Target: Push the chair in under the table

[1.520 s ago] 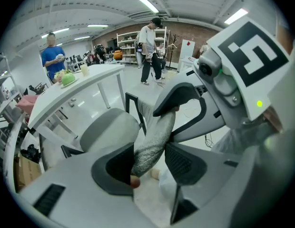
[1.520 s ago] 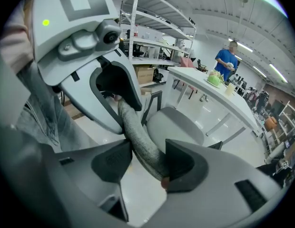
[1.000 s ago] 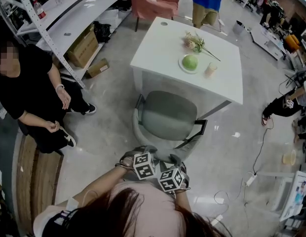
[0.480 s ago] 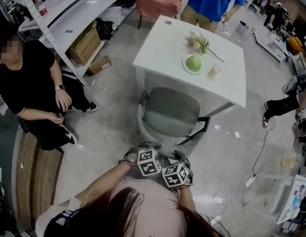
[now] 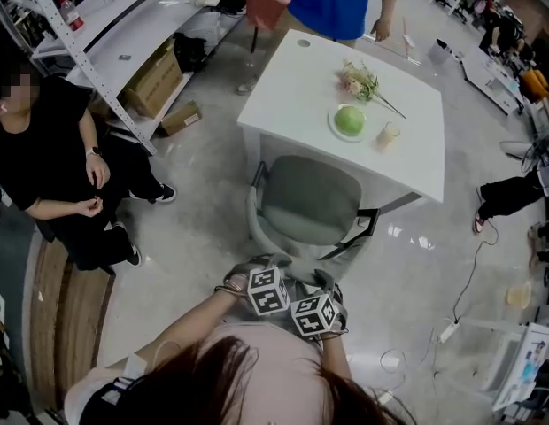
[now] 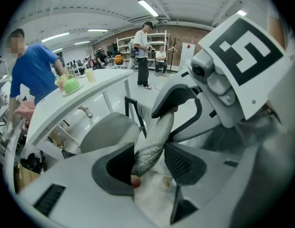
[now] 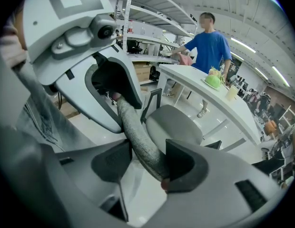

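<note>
Both claws are on the chair (image 5: 310, 204)! The left claw (image 6: 150, 161) is clenched on the grey fabric rim of the backrest, which fills the gap between its two pads. The right claw (image 7: 146, 161) grasps that same rim just beside it, the padded edge running slantwise between its pads. In the head view the two marker cubes sit side by side at 6 o'clock of the seat, the left one a touch farther forward. The chair stands on the pale floor with its grey seat in full view. The seat's far edge is right up against the near side of the white surface (image 5: 301, 87), which lies at 12 o'clock from it, so the seat is not yet tucked under the top. Up on the surface, toward 1 o'clock, a green round thing (image 5: 350, 120) sits on a plate. A sprig of flowers (image 5: 361, 82) lies just beyond it and a small cup (image 5: 387, 136) stands just to its right. A person in a blue top (image 5: 341, 3) stands at the surface's far side. Out at 9 o'clock, a person in black (image 5: 44, 149) sits near the metal shelving (image 5: 124, 34).
</note>
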Available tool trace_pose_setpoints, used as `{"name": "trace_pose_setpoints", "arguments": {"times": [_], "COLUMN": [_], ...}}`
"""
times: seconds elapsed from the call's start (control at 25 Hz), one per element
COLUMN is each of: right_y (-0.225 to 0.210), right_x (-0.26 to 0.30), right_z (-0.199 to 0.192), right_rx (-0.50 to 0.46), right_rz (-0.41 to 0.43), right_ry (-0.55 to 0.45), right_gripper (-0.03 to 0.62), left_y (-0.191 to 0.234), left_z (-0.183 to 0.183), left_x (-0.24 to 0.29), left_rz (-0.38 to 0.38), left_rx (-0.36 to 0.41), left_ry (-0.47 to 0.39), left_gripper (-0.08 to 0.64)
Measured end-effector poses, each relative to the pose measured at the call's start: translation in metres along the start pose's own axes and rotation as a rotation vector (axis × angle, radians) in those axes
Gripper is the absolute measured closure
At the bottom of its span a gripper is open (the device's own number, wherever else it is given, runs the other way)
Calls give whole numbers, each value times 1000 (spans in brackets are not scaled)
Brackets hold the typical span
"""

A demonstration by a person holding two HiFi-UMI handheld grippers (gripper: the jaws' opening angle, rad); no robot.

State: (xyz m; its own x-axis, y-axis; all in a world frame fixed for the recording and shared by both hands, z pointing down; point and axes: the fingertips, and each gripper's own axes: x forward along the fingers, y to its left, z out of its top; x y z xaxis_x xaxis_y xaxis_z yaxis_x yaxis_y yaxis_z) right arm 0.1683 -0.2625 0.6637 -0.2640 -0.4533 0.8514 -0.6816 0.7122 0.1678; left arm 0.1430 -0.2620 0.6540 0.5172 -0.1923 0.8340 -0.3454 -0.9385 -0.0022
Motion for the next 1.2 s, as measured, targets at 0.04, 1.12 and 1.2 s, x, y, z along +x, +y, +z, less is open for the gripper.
{"name": "trace_pose_setpoints", "arguments": {"times": [0.04,1.12,1.2], "right_y": [-3,-70,-74], "right_x": [2,38,40], "right_z": [1,36,38], "right_rx": [-1,-26,-31], "right_rz": [2,38,41], "right_ry": [1,24,25], "right_gripper": [368,368,368], "left_y": [3,76,80], "left_z": [1,34,36], "left_x": [1,26,27], "left_rz": [0,2,1], "left_rx": [-1,-20,-23], "left_ry": [0,26,30], "left_gripper": [356,357,357]}}
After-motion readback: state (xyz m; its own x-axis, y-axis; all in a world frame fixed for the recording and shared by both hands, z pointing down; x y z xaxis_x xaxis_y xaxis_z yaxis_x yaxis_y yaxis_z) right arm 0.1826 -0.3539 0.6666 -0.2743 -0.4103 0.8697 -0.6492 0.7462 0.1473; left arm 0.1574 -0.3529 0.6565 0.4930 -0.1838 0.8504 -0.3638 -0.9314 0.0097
